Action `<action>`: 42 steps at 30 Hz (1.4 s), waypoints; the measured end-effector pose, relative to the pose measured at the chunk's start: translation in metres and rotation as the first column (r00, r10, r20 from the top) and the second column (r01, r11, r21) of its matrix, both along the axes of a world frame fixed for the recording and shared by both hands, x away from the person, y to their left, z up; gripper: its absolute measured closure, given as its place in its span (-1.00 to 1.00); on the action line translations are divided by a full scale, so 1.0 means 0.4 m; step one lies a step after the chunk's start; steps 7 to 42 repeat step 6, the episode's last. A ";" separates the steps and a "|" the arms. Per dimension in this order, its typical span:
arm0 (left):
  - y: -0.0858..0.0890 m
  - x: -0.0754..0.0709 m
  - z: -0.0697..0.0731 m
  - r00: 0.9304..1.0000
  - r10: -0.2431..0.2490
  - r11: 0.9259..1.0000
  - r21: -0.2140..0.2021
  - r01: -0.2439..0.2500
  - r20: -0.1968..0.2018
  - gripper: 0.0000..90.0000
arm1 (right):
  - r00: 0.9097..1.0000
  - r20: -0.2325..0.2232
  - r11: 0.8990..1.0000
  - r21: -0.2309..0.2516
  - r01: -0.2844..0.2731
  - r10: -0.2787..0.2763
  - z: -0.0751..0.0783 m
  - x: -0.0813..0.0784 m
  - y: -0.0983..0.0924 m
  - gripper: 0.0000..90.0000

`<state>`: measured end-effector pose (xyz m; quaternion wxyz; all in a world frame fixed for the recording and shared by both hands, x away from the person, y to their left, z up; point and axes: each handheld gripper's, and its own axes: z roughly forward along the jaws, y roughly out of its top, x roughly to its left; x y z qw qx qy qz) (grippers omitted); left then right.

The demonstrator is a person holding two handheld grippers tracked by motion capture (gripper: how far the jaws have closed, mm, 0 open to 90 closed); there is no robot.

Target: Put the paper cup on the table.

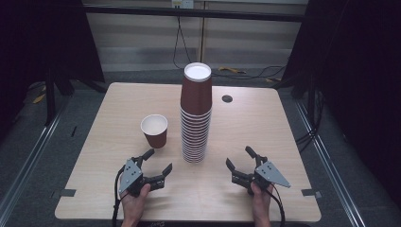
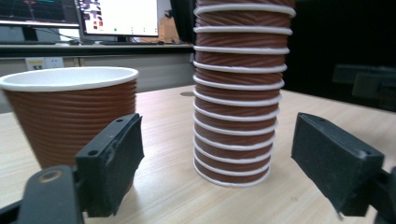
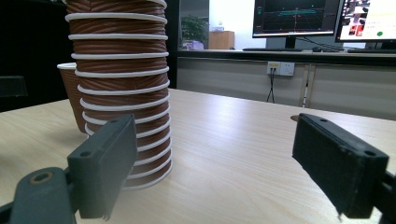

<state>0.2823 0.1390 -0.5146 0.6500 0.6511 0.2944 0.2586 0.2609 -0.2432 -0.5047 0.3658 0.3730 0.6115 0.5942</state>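
Note:
A tall stack of brown paper cups (image 1: 195,118) stands upside down near the middle of the wooden table (image 1: 255,127). To its left a single brown cup (image 1: 154,131) stands upright, white inside. My left gripper (image 1: 158,161) rests low near the front edge, just in front of the single cup, jaws spread with nothing between them. In the left gripper view the single cup (image 2: 70,112) is behind the left jaw and the stack (image 2: 238,93) shows between the jaws, farther off. My right gripper (image 1: 239,157) is open and empty to the right of the stack (image 3: 121,93).
A dark round grommet hole (image 1: 227,99) sits in the table behind and right of the stack. Black frame posts flank the table, and cables (image 1: 246,72) lie on the floor beyond it. Monitors (image 3: 299,18) stand on a desk far back.

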 end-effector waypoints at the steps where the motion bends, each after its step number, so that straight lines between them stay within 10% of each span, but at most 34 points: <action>1: -0.003 -0.005 -0.001 1.000 0.005 1.000 0.006 -0.005 0.021 -0.65 | 1.000 0.000 1.000 0.000 0.001 -0.001 0.000 0.000 0.000 -0.70; 42: 0.000 -0.007 -0.002 1.000 0.008 1.000 -0.002 -0.008 0.024 -0.66 | 1.000 0.001 1.000 0.001 0.005 -0.005 0.000 0.000 0.000 -0.70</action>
